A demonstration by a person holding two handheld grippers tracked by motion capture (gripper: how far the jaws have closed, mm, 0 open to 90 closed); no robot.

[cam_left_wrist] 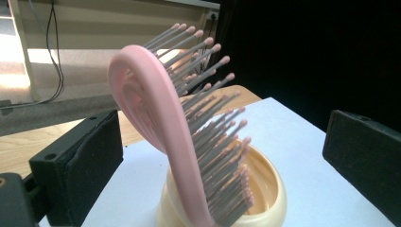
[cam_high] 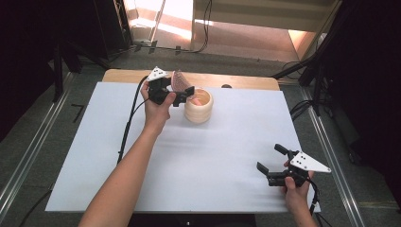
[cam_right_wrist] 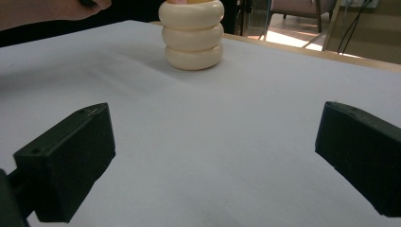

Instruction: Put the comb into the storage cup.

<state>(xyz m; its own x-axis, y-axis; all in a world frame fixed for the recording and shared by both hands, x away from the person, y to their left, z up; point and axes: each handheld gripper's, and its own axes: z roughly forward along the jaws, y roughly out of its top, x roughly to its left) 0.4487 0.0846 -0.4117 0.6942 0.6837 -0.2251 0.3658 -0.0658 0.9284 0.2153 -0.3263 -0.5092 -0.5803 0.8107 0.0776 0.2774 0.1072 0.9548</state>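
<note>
Pink hairbrush (cam_left_wrist: 161, 123) stands handle-down in cream cup (cam_left_wrist: 272, 198), head up.

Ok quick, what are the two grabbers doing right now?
Left gripper: open, jaws apart either side of the pink hairbrush standing in the cream holder.
Right gripper: open, holding nothing.

Recording lab, dark curtains (cam_high: 28, 56), frame rails (cam_high: 28, 156), white-covered table (cam_high: 189, 161)
</note>
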